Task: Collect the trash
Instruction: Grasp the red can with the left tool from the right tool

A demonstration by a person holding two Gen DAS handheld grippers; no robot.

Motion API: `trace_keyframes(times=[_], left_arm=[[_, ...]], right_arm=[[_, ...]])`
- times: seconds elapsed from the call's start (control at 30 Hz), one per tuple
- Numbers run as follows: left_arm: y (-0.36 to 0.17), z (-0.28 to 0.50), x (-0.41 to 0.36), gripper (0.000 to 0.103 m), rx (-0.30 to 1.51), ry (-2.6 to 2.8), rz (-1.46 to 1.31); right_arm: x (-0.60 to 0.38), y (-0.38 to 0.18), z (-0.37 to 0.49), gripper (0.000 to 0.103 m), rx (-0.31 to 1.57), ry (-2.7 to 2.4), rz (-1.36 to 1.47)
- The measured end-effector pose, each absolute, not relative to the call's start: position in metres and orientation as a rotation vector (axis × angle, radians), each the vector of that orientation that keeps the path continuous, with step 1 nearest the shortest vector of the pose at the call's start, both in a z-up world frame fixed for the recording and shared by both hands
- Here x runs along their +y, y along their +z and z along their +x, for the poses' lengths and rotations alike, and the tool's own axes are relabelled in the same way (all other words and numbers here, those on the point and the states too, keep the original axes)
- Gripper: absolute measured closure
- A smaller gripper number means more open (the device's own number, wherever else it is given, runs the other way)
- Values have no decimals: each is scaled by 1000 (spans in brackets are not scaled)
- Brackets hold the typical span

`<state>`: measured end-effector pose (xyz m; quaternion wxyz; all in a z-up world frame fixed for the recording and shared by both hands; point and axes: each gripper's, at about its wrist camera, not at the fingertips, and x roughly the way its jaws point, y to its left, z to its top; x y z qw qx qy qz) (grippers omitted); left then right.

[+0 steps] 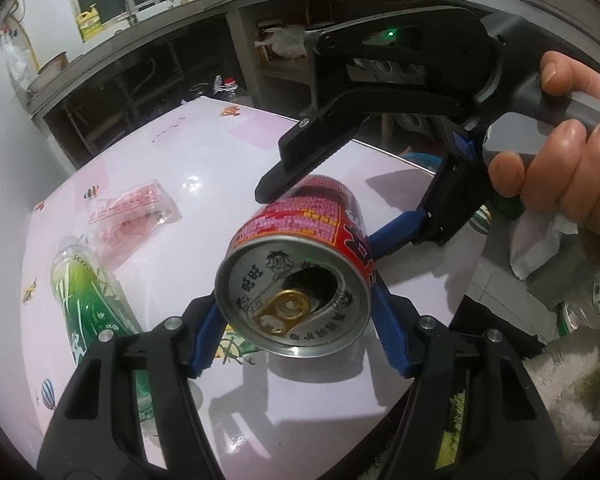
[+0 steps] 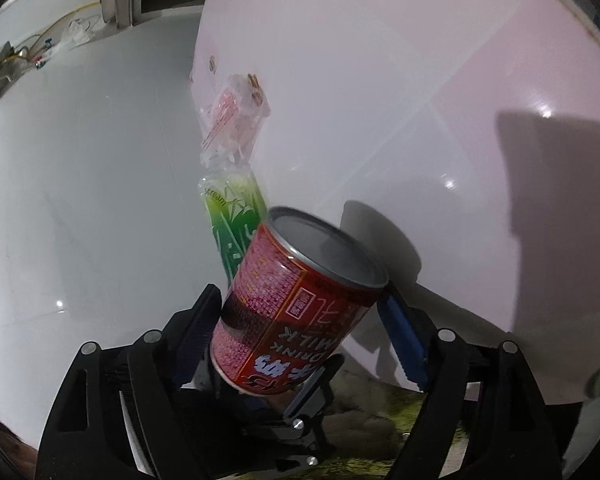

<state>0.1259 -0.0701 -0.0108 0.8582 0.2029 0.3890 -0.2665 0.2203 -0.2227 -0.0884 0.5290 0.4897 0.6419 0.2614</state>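
Observation:
A red milk-drink can (image 1: 300,268) with its opened top facing the left camera is held above the pale pink table (image 1: 204,152). My left gripper (image 1: 292,320) is shut on the can near its top end. My right gripper (image 1: 320,204) reaches in from the upper right with its fingers around the can's far end. In the right wrist view the can (image 2: 296,304) sits between the right gripper's (image 2: 300,320) fingers, bottom end up; the right-hand blue pad (image 2: 404,340) stands apart from it. A green plastic bottle (image 1: 88,300) and a pink-printed clear wrapper (image 1: 132,212) lie on the table at left.
The bottle (image 2: 232,216) and wrapper (image 2: 236,116) lie near the table's left edge, beside a white wall or floor (image 2: 80,160). Kitchen counter and shelves (image 1: 160,40) stand behind the table. White crumpled paper (image 1: 540,240) and other litter lie at the right below the table edge.

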Motion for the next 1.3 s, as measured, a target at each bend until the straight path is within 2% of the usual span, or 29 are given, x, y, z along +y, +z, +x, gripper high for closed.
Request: trace_keyframes(times=[0.4,0.7,1.03,1.2,1.27,1.3], left_arm=[[-7,124,-72,41,830,-592,446],[-2,141,-49,41,885,-628,265],[-1,140,-56,42,869,-636,270],[-3,138,-68,41,835,-648,296],[-4,139,-69,41,830,-643,303],[-6,140,-69,37,836,-642,302]], right_arm=[[-233,-89,213,24,1541,663,1160],[-242,-96,209,20,1547,651,1208],[-257,-52,211,20,1366,506,902],[-256,-42,214,31,1311,494,838],[-256,-38,214,33,1299,495,813],[-255,-36,214,33,1292,496,803]])
